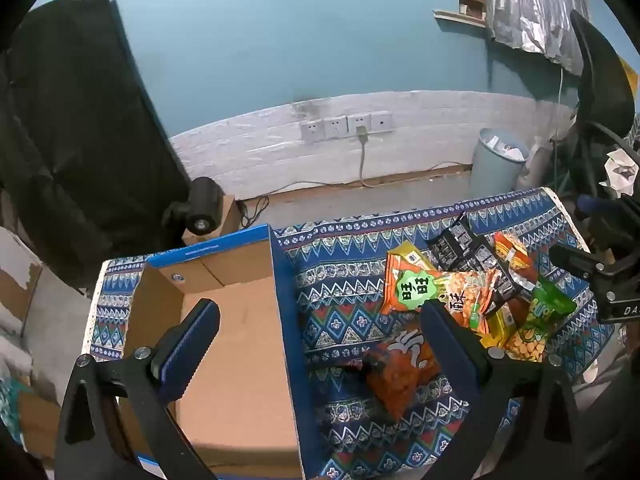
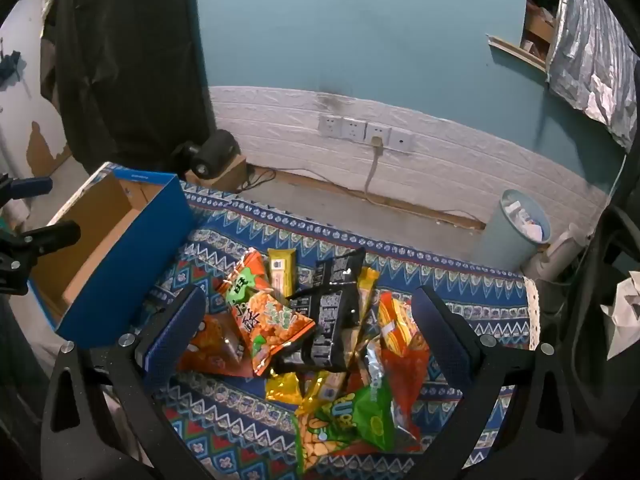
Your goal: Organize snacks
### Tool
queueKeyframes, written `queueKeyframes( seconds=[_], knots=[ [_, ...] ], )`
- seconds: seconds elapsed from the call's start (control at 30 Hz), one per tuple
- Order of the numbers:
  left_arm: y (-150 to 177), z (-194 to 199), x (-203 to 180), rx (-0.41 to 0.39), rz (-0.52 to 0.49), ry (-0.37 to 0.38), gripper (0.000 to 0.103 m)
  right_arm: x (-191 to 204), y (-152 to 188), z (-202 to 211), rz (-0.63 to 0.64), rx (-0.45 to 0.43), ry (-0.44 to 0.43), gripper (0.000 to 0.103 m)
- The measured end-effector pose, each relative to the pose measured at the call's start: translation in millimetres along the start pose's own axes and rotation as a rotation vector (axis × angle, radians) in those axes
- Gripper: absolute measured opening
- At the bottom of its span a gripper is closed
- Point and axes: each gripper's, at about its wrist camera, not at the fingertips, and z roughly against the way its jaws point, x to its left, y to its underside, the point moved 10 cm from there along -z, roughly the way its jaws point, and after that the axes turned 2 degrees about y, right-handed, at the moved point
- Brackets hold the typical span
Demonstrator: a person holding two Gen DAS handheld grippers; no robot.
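Observation:
An empty cardboard box with blue outer walls (image 1: 280, 304) stands on the left of the patterned cloth; it also shows in the right wrist view (image 2: 120, 256). A pile of snack packets (image 2: 316, 320) lies to its right: orange bags (image 1: 436, 292), black packets (image 1: 464, 248), a green bag (image 2: 352, 416), a dark orange bag (image 1: 400, 368). My left gripper (image 1: 320, 332) is open and empty, straddling the box's right wall. My right gripper (image 2: 308, 328) is open and empty above the pile.
The table carries a blue patterned cloth (image 2: 460, 288). Behind it are floor, a wall with sockets (image 1: 346, 126), a grey waste bin (image 1: 498, 162), a black chair (image 1: 600, 80) at right and a black cover (image 1: 72, 128) at left.

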Motion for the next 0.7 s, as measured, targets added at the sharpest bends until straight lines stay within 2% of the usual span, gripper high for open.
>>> queueKeyframes(
  seconds=[0.7],
  knots=[
    [3, -3, -8, 0.000, 0.000, 0.003, 0.101, 6, 4, -1, 0.005, 0.004, 0.002, 0.100]
  ],
)
